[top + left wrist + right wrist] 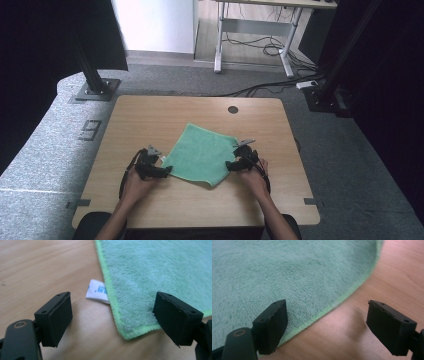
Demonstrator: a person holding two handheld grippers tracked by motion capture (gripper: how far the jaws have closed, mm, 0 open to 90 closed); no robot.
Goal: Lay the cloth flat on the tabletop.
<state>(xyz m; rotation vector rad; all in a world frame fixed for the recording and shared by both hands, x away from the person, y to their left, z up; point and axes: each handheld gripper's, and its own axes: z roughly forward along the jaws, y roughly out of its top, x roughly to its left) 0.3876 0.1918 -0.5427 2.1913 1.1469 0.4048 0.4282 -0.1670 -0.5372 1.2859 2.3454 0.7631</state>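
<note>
A green cloth (202,154) lies flat near the middle of the wooden table (150,120), turned like a diamond with one corner pointing toward the person. The left gripper (161,171) sits at the cloth's left corner with its jaws spread wide; in the left gripper view that corner lies between them, unpinched, with a white label (97,291) sticking out from the hem onto the bare wood. The right gripper (231,165) is at the cloth's right edge, its jaws also wide and holding nothing, the hem running between them in the right gripper view. Far on the table is a round cable hole (233,109). Beyond the table, a desk frame (255,35) and loose cables (260,47) stand on the floor, well clear.
</note>
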